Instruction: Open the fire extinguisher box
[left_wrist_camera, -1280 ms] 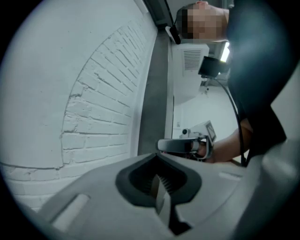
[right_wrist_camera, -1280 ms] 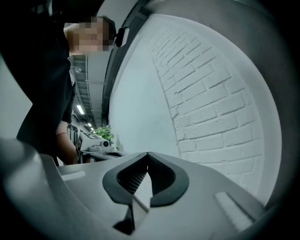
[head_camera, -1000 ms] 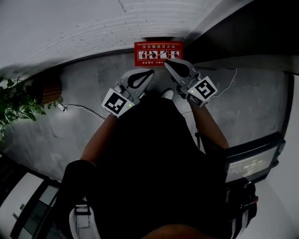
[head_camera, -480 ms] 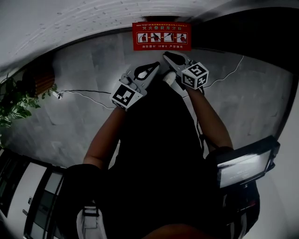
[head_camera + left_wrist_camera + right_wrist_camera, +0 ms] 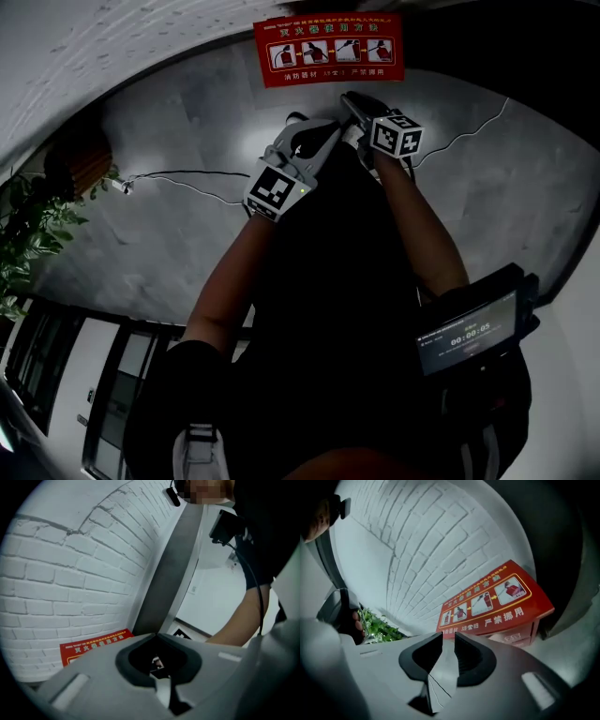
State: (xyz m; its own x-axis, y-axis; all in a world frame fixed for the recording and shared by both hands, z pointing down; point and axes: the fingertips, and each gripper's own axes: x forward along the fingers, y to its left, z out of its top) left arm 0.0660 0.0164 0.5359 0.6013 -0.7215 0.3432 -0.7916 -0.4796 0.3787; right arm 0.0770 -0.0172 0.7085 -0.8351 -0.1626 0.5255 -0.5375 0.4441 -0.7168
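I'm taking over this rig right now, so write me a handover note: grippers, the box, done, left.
Left gripper: jaws shut, empty, short of the fire extinguisher box.
Right gripper: jaws opening, narrow gap, nothing between them, aimed at the box.
Box: red, on the floor against the white brick wall, ahead of both grippers; neither touches it.
Done: nothing on the box yet; its lid looks closed.
Left: reach the box, grip its lid, open it.
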